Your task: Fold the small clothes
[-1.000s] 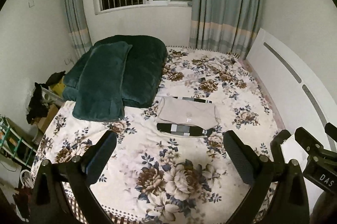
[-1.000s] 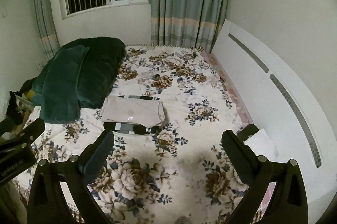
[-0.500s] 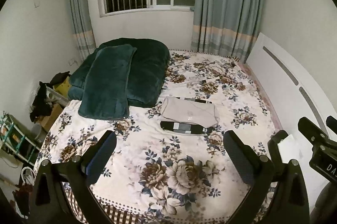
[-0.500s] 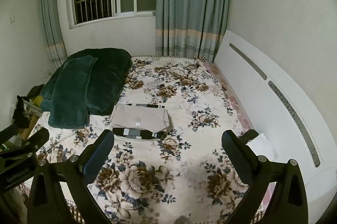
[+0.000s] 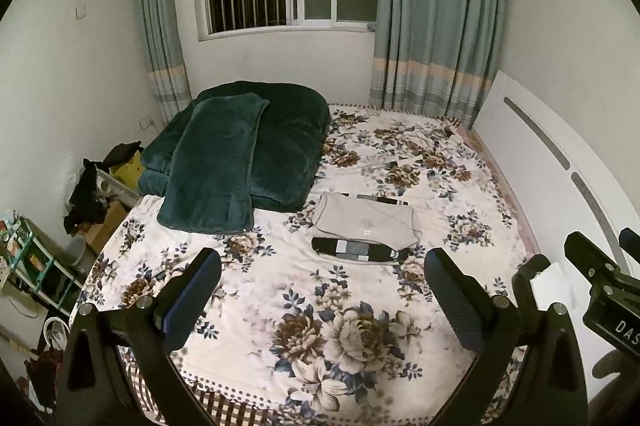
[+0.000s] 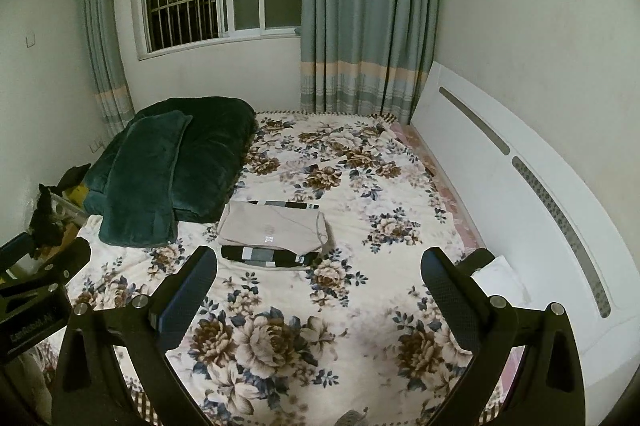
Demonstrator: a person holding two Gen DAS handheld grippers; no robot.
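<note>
Shelf clutter (image 5: pixel 24 266) left-view only.

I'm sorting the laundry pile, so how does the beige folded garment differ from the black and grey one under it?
The beige garment is plain and lies on top; the black and grey garment is patterned in blocks and sits beneath, showing only at the near and far edges. Both are folded flat on the floral bedspread.

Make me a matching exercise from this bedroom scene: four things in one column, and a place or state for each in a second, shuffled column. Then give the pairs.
Things
1. beige garment
2. dark green pillow
3. striped garment
4. left gripper

Places or states
A. open, holding nothing
B. folded, on top of the stack
C. leaning on the green quilt
D. folded, under the beige one

Pairs: 1-B, 2-C, 3-D, 4-A
</note>
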